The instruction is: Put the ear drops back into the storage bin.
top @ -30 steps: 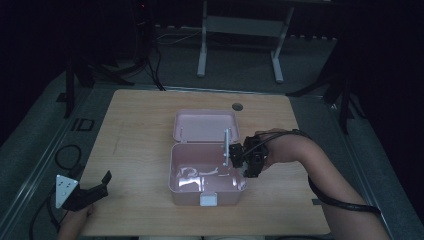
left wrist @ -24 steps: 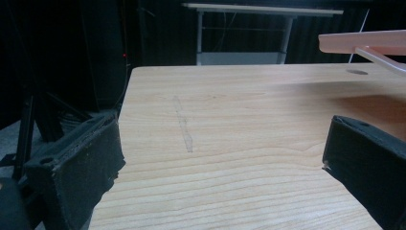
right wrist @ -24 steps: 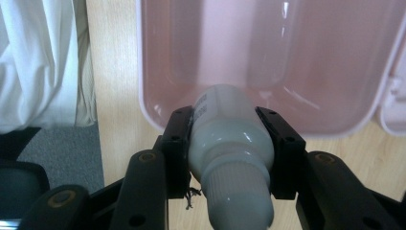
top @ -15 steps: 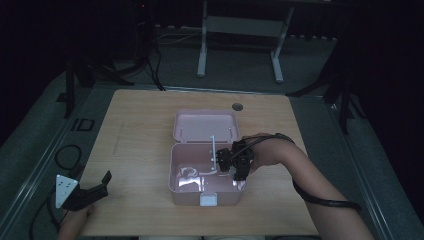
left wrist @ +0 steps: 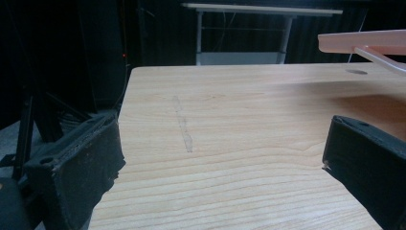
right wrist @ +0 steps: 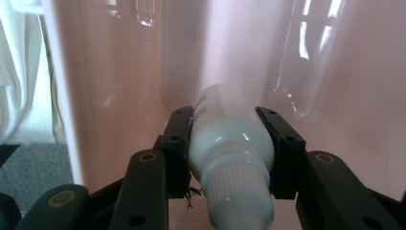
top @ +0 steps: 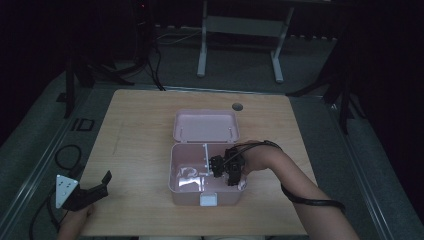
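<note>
A pink plastic box (top: 177, 170) stands open in the middle of the table, its lid (top: 205, 125) tipped back behind it. My right gripper (top: 216, 168) reaches down into the box's right half. In the right gripper view its jaws are shut on a small white bottle (right wrist: 230, 143) with a ribbed cap, close to the pink inner wall (right wrist: 119, 62). White items (top: 187, 176) lie in the box's left part. My left gripper (top: 97, 186) rests at the table's front left, open; in the left gripper view nothing lies between its jaws.
A wooden table (top: 140, 130) carries the box; a round hole (top: 237, 106) sits near its far edge. A white latch (top: 208, 200) is on the box's front. A desk frame (top: 240, 30) stands behind the table on the dark floor. Cables (top: 65, 155) trail at the left.
My right gripper has sunk from above the box's right rim down into the box and shifted a little left, the bottle with it. The left gripper has not moved.
</note>
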`<state>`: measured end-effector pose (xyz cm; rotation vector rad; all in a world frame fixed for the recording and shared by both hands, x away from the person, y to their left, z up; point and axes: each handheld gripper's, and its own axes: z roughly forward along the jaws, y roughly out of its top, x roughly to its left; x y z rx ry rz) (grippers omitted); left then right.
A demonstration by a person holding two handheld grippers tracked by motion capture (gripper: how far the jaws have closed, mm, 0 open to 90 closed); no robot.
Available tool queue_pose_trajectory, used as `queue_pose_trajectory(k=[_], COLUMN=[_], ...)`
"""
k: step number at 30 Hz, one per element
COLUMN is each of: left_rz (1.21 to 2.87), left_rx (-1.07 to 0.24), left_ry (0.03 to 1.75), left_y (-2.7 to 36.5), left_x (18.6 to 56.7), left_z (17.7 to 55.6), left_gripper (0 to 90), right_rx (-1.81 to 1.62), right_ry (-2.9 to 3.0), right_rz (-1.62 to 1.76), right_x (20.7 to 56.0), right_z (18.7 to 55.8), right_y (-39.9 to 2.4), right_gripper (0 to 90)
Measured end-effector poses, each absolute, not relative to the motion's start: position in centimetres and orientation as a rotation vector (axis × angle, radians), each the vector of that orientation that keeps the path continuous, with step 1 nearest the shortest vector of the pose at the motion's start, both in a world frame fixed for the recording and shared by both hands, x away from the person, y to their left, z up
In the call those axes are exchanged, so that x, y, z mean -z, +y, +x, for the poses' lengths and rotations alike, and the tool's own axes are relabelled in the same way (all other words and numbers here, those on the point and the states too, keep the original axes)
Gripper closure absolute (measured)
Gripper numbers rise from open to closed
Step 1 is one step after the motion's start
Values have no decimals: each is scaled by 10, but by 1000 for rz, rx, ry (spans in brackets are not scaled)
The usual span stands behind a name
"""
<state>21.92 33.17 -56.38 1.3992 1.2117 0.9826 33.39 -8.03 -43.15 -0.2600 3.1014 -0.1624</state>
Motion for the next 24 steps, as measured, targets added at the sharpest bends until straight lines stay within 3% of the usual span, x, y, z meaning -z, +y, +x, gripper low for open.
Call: queue_pose_trajectory(k=[24], left_rz=[1409], left_rx=[-973], left_ry=[1215], left_y=[332], left_x=[564], left_z=[219], left_gripper=[4], right_rx=[224], right_ry=[3095], right_rz=[-220], right_x=[476], right_z=[343], right_y=[-73], right_gripper=[594])
